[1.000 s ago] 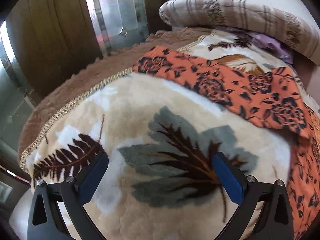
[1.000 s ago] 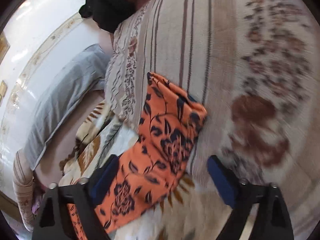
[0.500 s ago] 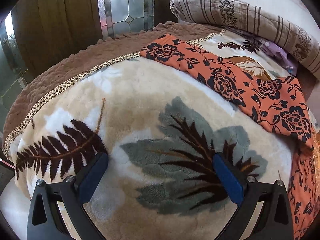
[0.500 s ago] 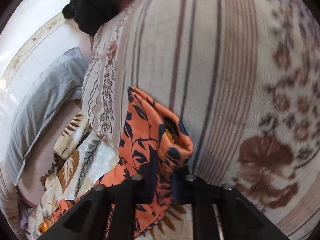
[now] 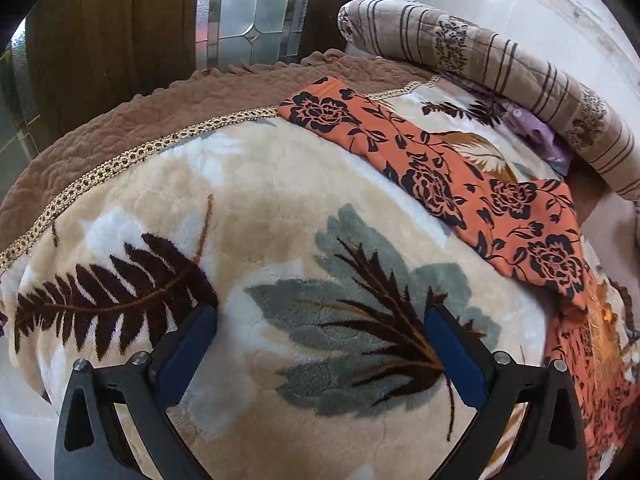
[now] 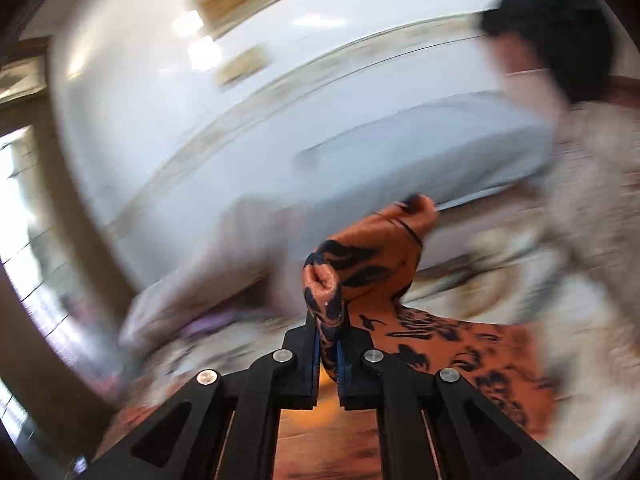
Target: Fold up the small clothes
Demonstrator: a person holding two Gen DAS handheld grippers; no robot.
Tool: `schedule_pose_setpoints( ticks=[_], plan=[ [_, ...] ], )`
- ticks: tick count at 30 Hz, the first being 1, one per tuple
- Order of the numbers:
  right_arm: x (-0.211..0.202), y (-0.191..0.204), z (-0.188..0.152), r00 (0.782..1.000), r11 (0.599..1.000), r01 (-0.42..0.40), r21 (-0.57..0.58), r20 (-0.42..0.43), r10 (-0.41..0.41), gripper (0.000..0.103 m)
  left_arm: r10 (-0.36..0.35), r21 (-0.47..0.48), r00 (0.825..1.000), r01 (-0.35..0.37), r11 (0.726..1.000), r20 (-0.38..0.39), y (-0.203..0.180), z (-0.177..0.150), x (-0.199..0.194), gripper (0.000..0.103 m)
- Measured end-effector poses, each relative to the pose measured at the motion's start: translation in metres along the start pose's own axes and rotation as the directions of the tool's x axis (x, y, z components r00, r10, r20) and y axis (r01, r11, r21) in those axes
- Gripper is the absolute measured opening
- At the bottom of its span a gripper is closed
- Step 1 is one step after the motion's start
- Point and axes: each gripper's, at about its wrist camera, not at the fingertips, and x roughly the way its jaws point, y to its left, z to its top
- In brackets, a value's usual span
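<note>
The right gripper [image 6: 328, 354] is clamping a bunched corner of the orange floral garment [image 5: 460, 184], whose other end is lying stretched across the leaf-print fleece blanket [image 5: 260, 220], near the striped bolster [image 5: 500, 64] and well clear of the blanket's gold-braid edge. The left gripper [image 5: 320, 344] is hovering over the blanket's grey leaf with its jaws spread wide, gripping nothing. Since only a small wad is being pinched and the right wrist view is badly smeared, probably by a fast swing, the corner is at risk of slipping free, or the unpinned far end dragging and creasing.
</note>
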Motion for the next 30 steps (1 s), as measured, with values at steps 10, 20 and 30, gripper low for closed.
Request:
schedule_pose_setpoints(
  ticks=[10, 20, 30],
  plan=[
    [0.135, 0.008, -0.179, 0.902, 0.992, 0.027, 0.127, -0.43, 0.03, 0.103, 0.014, 0.067, 1.0, -0.016, 0.998, 0.021, -0.006, -0.001, -0.007, 0.103],
    [0.005, -0.049, -0.153, 0.955, 0.993, -0.015, 0.119, -0.293, 0.049, 0.103, -0.246, 0.372, 0.949, 0.16, 0.914, 0.197, -0.086, -0.022, -0.084, 0.103],
    [-0.027, -0.107, -0.21, 0.942, 0.977, -0.035, 0.212, -0.319, 0.103, 0.103, -0.501, 0.333, 0.768, 0.63, 0.701, -0.399, -0.267, -0.043, -0.017, 0.103]
  ],
)
